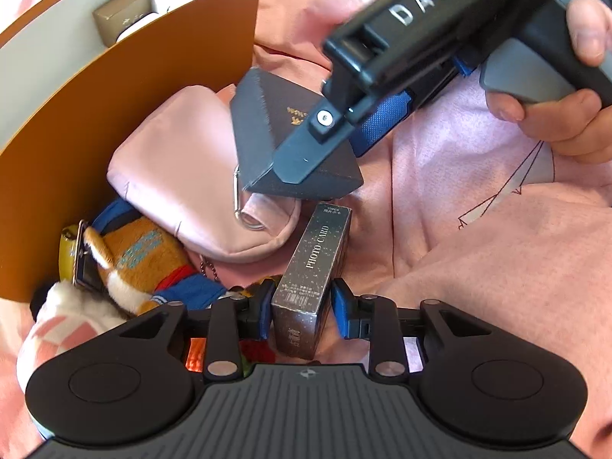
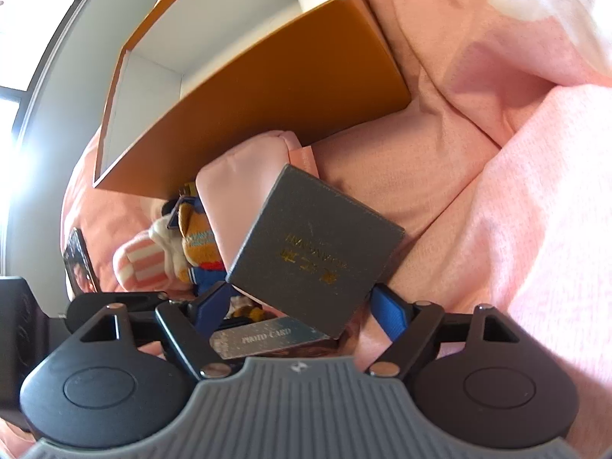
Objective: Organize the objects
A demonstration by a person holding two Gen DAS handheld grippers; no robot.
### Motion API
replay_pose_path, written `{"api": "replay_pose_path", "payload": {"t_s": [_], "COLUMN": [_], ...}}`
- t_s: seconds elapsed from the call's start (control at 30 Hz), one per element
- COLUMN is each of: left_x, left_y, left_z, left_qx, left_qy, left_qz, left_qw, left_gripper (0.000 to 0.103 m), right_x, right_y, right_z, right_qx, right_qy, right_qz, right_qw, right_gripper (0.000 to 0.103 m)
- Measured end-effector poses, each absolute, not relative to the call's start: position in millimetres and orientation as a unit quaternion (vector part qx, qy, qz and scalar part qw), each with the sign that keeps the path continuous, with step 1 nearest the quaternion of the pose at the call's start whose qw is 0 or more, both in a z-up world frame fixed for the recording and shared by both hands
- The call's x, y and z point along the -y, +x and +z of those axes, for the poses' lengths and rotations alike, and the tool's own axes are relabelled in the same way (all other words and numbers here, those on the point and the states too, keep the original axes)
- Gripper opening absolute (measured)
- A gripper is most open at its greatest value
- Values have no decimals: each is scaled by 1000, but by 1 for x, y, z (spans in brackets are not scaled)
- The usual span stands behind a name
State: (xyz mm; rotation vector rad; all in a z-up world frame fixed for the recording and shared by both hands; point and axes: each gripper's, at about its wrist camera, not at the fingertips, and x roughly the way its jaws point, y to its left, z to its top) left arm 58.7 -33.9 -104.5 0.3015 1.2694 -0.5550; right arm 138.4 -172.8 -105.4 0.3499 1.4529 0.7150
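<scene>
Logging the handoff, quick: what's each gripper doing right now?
Left gripper: open slightly, PHOTO CARD box between its pads, not pinched.
Right gripper: open wide around the grey box.

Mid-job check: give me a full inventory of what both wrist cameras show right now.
orange box: one, orange outside, white inside, open, on the bedding
tan carton: one, tan, inside the orange box
pink pouch: one, pink with metal clip, against the orange box
dark grey box: one, gold lettering, leaning on the pouch
PHOTO CARD box: one, silver, beside the pouch
plush toy: one, orange and blue, by the orange box
striped plush: one, pink and white, next to the plush toy
bedding: pink, under everything
left gripper: black, blue pads, PHOTO CARD box between them
right gripper: black, spread wide around the dark grey box
hand: one, holding the right gripper
</scene>
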Motion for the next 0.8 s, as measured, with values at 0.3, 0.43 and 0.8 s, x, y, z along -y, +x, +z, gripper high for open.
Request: {"api": "replay_pose_path", "payload": {"t_s": [0.3, 0.43, 0.8], "left_x": [5, -6, -18], "left_y": [46, 39, 60], "left_z": [-70, -49, -23], "left_qx": [-574, -550, -516], "left_qy": [65, 49, 15], "left_qz": [-239, -213, -162], "left_qw": [781, 806, 841], "left_gripper": [26, 26, 26], "right_x": [188, 186, 176], "right_y": [141, 147, 148], "right_z": [-106, -115, -127], "right_qx": [-637, -640, -642], "right_qy": [204, 208, 205], "right_qz": [302, 283, 285], "right_qw": [679, 684, 682], "right_gripper": [83, 80, 79]}}
